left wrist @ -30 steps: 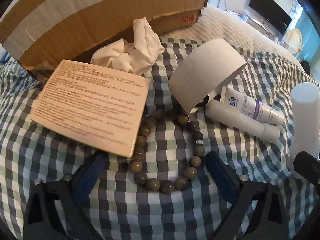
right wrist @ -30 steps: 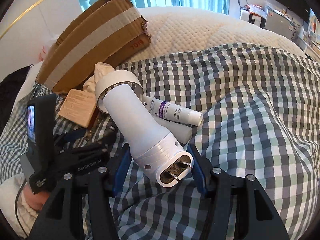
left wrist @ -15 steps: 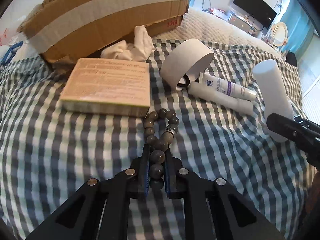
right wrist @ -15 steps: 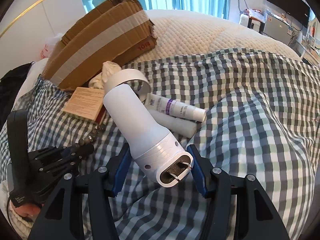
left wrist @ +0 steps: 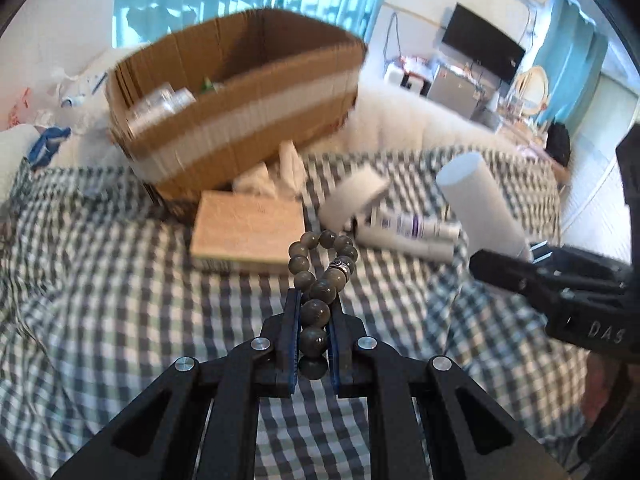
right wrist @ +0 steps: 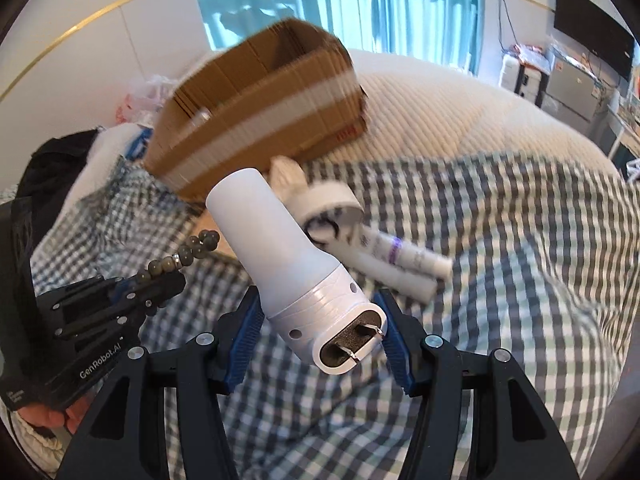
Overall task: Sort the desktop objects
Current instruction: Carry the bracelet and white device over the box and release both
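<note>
My left gripper [left wrist: 314, 334] is clamped on the bracelet [left wrist: 322, 276]: the beads sit in a line between my blue pads, and the free loop stands out past the fingertips, clear of the checked cloth [left wrist: 100, 280]. My right gripper [right wrist: 320, 334] is clamped round the plug end of the white device [right wrist: 288, 268]; the pads press its sides, its two metal prongs face the camera, and its long body points up and away toward the box [right wrist: 256, 120]. So both hands are loaded, and I judge the step in hand to be the carry: two things lifted off the cloth and headed for the open cardboard box [left wrist: 236, 108] at the far edge.

From the left wrist view the box mouth shows some clear, pale items already inside, though blur keeps me from naming them. Left on the cloth are the flat carton [left wrist: 248, 236] just in front of the box, crumpled white cloth [left wrist: 276, 176] behind it, a roll of white tape [left wrist: 354, 196], and two tubes [left wrist: 412, 232] lying side by side near the roll.

The next move, as I see it, calls for bringing each hand over the box rim before letting go. The loop of beads could catch on the cardboard edge, so I want the left hand high enough to clear it. The device is long and held at one end, so it may tip as my right pads part; I should lower it well inside first. The two grippers are near each other, so going one at a time looks safer.
</note>
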Demonstrator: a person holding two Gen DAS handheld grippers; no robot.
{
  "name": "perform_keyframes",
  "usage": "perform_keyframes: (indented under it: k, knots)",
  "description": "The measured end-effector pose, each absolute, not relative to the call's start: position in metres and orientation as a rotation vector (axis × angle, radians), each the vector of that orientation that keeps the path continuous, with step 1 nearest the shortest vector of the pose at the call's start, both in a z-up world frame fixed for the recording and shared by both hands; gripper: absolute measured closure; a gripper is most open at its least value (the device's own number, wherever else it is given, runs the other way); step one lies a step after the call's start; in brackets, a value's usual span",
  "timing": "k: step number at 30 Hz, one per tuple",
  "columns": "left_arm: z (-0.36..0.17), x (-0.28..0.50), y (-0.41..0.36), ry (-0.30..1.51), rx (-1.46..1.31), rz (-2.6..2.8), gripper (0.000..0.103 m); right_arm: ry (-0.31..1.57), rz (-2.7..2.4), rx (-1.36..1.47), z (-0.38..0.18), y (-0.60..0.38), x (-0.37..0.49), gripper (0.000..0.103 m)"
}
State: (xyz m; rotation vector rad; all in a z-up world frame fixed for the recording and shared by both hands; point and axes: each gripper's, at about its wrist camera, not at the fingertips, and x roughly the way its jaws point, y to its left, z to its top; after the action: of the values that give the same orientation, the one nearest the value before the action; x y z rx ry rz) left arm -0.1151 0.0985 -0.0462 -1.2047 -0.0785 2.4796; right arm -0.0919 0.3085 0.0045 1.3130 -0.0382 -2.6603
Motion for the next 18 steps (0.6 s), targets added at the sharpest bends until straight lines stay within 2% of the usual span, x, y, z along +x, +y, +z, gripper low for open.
perform_keyframes:
  k: [7,11,14,18]
  knots:
    - [-0.004,-0.142,0.088,-0.019,-1.093,2.56,0.092,0.035,-2.663,1.146,0.053,0.278,-0.136,0.047]
    - [0.021,-0.17,0.078,-0.036,-1.029,2.614,0.092,0.004,-2.655,1.079,0.075,0.263,-0.185,0.047]
    - [0.039,-0.202,0.072,-0.029,-0.978,2.665,0.092,-0.065,-2.622,1.078,0.078,0.252,-0.233,0.047]
    - [0.042,-0.256,0.075,-0.002,-0.963,2.726,0.092,-0.297,-2.6,1.15,0.063,0.256,-0.289,0.047]
